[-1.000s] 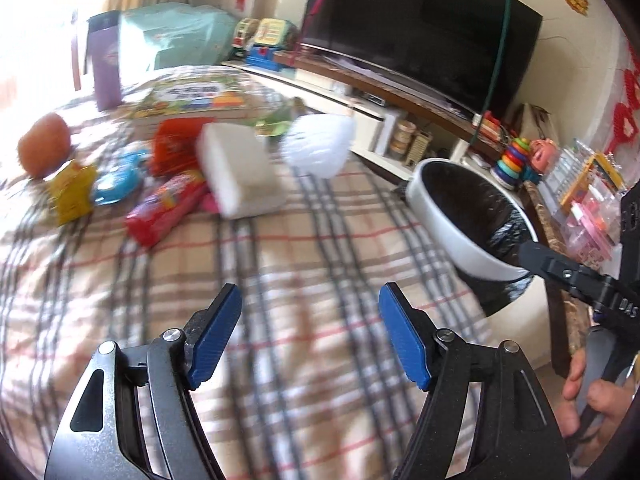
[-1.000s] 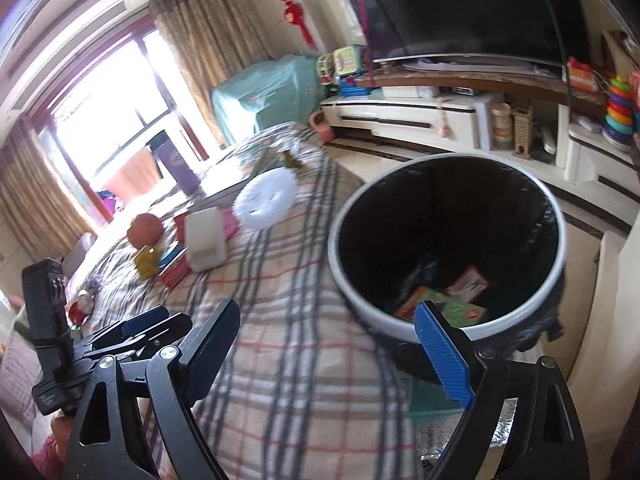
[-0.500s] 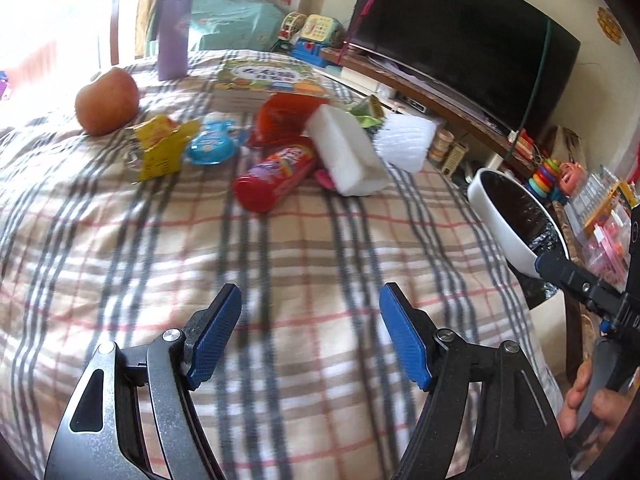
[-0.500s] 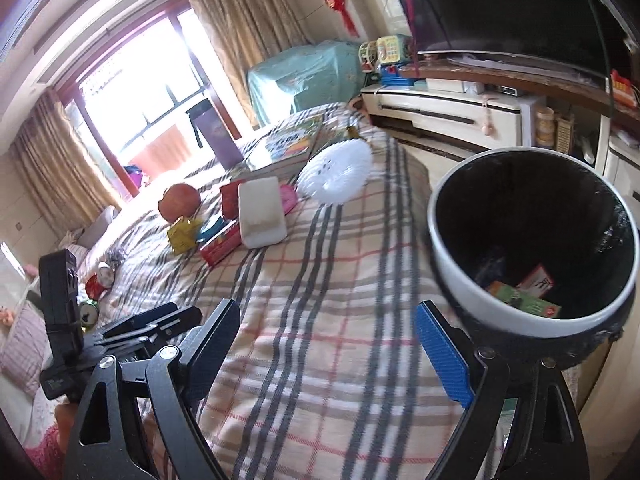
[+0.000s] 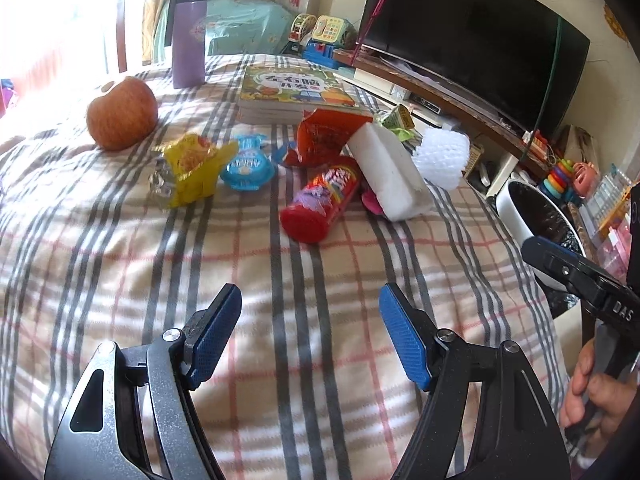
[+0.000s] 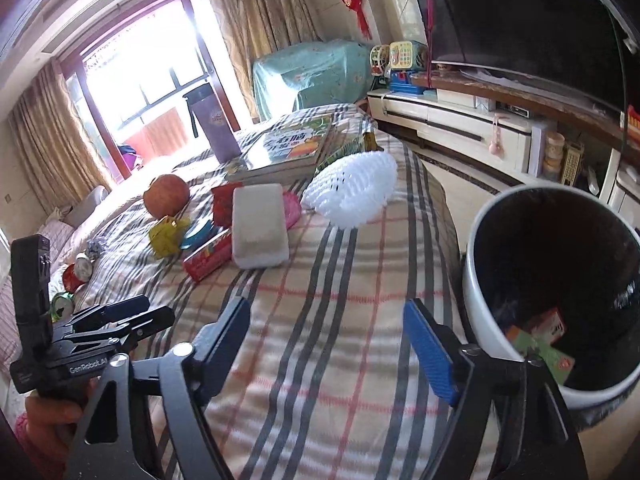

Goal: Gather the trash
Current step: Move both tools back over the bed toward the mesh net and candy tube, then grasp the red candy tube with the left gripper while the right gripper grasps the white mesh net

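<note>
Left claw (image 5: 310, 332): jaws wide, nothing between the blue pads (image 5: 404, 344). It hangs over bare plaid blanket (image 5: 120, 248).

Right claw (image 6: 328, 344): jaws wide, holding nothing, also above the blanket. The left claw shows low to its left, gripped in a hand (image 6: 52, 412).

Ahead of the left claw, past a stretch of open blanket, lies the trash cluster. Nearest, straight ahead: a red tube (image 5: 320, 200) on its side. Touching the tube's right: a white foam block (image 5: 390, 172), with something pink (image 5: 372, 204) poking out under it. Beyond the block, right: white foam net (image 5: 442, 156). Behind the tube: a torn red carton (image 5: 328, 136). Left of the tube: a blue wrapper (image 5: 246, 164), then a yellow wrapper (image 5: 192, 170) just beside it.

Farther out, left: an apple (image 5: 122, 114). Behind the cluster: a book (image 5: 296, 94), a small green wrapper (image 5: 396, 120) at its right corner, and a purple flask (image 5: 188, 36) upright at the far edge.

Right of the right claw, off the blanket's edge: a white bin (image 6: 480, 308) with a black liner, a few packets (image 6: 540, 340) at its bottom. Cluster and bin are well apart.
</note>
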